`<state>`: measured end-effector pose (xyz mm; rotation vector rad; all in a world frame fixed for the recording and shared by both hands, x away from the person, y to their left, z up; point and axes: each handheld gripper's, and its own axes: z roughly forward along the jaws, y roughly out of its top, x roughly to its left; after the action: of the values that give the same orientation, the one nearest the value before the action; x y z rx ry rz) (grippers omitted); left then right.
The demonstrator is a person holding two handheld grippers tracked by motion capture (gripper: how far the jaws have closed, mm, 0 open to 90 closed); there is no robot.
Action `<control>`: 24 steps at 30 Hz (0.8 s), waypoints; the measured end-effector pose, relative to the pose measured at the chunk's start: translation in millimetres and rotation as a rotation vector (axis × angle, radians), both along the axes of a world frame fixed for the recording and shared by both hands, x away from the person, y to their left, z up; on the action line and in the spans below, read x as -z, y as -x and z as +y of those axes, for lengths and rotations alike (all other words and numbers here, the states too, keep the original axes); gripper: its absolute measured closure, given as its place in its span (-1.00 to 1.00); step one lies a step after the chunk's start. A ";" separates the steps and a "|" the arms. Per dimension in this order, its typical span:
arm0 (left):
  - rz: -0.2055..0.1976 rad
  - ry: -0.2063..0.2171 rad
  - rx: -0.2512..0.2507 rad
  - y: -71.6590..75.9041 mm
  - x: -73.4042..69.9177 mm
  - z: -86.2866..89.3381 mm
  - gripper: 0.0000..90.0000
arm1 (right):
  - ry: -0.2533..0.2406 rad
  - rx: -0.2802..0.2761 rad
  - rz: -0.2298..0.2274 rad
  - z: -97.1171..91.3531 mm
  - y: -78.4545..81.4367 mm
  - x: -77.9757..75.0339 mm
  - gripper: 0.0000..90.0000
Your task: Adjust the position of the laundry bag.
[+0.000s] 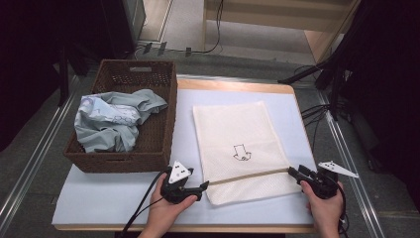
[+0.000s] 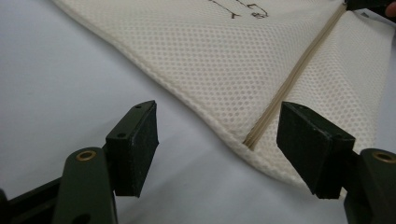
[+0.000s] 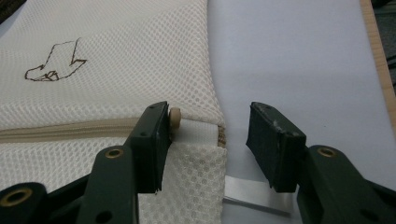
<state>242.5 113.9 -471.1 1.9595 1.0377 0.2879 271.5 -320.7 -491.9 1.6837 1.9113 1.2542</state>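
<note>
A cream mesh laundry bag (image 1: 237,144) lies flat on the white table top (image 1: 109,198), with a small arrow drawn on it. A tan zipper (image 1: 247,176) runs across its near end. My left gripper (image 1: 204,186) is open at the zipper's left end; in the left gripper view the bag's edge (image 2: 224,60) and the zipper's end (image 2: 254,137) lie between its jaws (image 2: 217,140). My right gripper (image 1: 292,172) is open at the zipper's right end. There a round zipper pull (image 3: 175,119) and a white tab (image 3: 198,133) sit between its jaws (image 3: 208,140), beside the left one.
A brown wicker basket (image 1: 168,114) stands at the table's left and holds crumpled light blue and grey clothes (image 1: 114,121). The table's wooden edge (image 1: 237,85) runs along the back. Cables and dark stands (image 1: 322,74) are on the floor at the right.
</note>
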 end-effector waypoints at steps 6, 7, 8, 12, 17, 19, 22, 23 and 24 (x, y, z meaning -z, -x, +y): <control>0.018 -0.061 0.030 0.9 3.0 -22.7 -0.30 | 0.010 -0.017 0.024 2.0 -1.4 0.9 0.15; 0.023 -0.073 0.028 0.6 3.6 -25.0 -0.26 | 0.006 -0.015 0.027 2.0 -1.6 0.9 0.17; 0.033 -0.090 0.024 -0.7 4.6 -27.4 -0.26 | -0.002 -0.015 0.033 1.7 -1.5 0.9 0.18; 0.029 -0.122 -0.029 -2.3 5.0 -30.8 -0.11 | -0.031 -0.036 0.040 0.8 -1.7 1.9 0.32; 0.019 -0.144 -0.038 -2.0 4.4 -30.2 0.17 | -0.035 -0.038 0.043 1.7 -0.2 1.8 0.42; 0.013 -0.160 -0.054 -2.3 4.1 -30.3 0.36 | -0.050 -0.047 0.047 1.6 0.0 2.1 0.45; -0.011 -0.181 -0.045 -1.9 4.4 -32.9 0.61 | -0.049 -0.050 0.047 2.7 0.2 2.3 0.51; -0.009 -0.175 -0.041 -2.1 4.5 -33.2 0.69 | -0.047 -0.048 0.049 3.3 0.9 2.0 0.53; -0.006 -0.174 -0.032 -2.4 4.4 -32.8 0.76 | -0.044 -0.048 0.049 3.6 1.2 2.0 0.54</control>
<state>245.0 81.0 -475.6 2.0968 1.0716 0.4143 270.3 -317.1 -493.8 1.7147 1.9769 1.2928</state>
